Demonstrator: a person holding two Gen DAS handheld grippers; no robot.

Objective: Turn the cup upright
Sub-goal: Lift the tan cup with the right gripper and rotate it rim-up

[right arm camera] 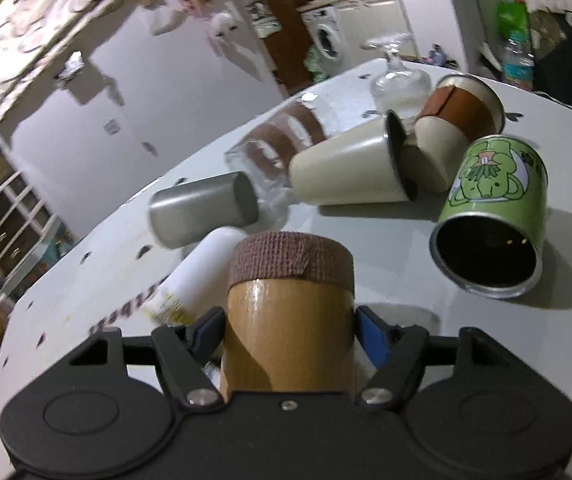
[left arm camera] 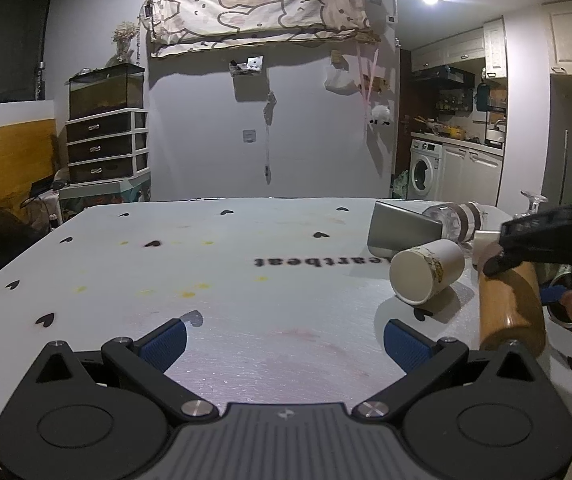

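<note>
Only readable text: "heartbeat" printed in black on the white table cover (left arm camera: pixel 245 280), upside down in the left wrist view, its first letters hidden behind the white cup (left arm camera: pixel 426 276) lying on its side. In the right wrist view the same word sits just left of the wooden cup (right arm camera: pixel 288 332), blurred, partly covered. Green can (right arm camera: pixel 494 200): cartoon only, no legible lettering.

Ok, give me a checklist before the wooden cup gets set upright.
1. Right gripper shut on wooden cup: ok.
2. Pads on both sides of the cup: ok.
3. Cup upright: not ok, tilted in the left view.
4. Left gripper open and apart: ok.
5. Landing spot free: cannot tell; white cup and green can lie close.
6. Cup's mouth end: cannot tell.
</note>
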